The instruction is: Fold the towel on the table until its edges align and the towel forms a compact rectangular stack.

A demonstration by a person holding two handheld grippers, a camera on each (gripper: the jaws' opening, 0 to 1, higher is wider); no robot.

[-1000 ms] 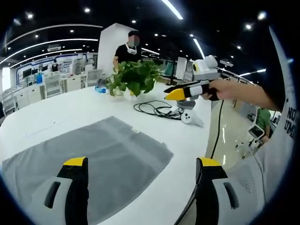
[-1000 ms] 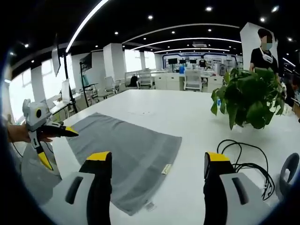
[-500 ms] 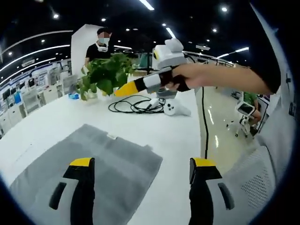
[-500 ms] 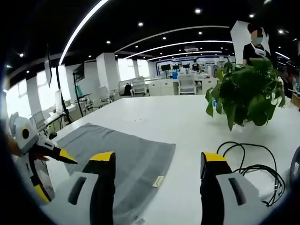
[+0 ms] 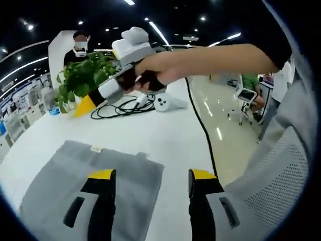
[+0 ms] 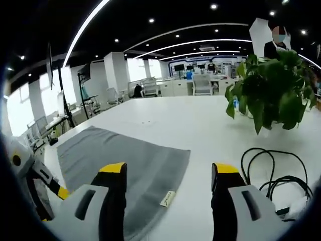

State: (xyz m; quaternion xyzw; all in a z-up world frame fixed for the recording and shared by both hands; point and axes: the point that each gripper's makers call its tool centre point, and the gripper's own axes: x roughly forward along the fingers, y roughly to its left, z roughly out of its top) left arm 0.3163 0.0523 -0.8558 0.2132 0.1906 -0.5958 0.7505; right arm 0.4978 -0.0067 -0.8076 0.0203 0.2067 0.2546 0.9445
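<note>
In the left gripper view the left gripper (image 5: 150, 188) hangs over the near right corner of the towel (image 5: 65, 186), its fingers spread with nothing between them. The towel, grey, lies flat and unfolded on the white tabletop (image 5: 165, 130), its right edge close to the tabletop's edge. In the right gripper view the right gripper (image 6: 168, 188) also has its fingers spread and empty, above the towel's (image 6: 125, 160) short edge, where a small label (image 6: 167, 199) sticks out at the hem.

The step in hand looks like the first grasp, one corner per gripper. To do it well, each gripper should come down low and flat, so one finger slides under the hem and the other closes on top, taking only one layer at the very corner. Both corners should be on the same edge, so the fold carries evenly and the edges meet.

Farther off, the right gripper (image 5: 108, 88) crosses the left gripper view, held in a hand (image 5: 150, 75). Beyond lie a coiled cable (image 5: 118, 108), a white controller (image 5: 168, 103) and a plant (image 5: 83, 75); a person (image 5: 77, 50) stands behind. The cable should stay clear of the fold.
</note>
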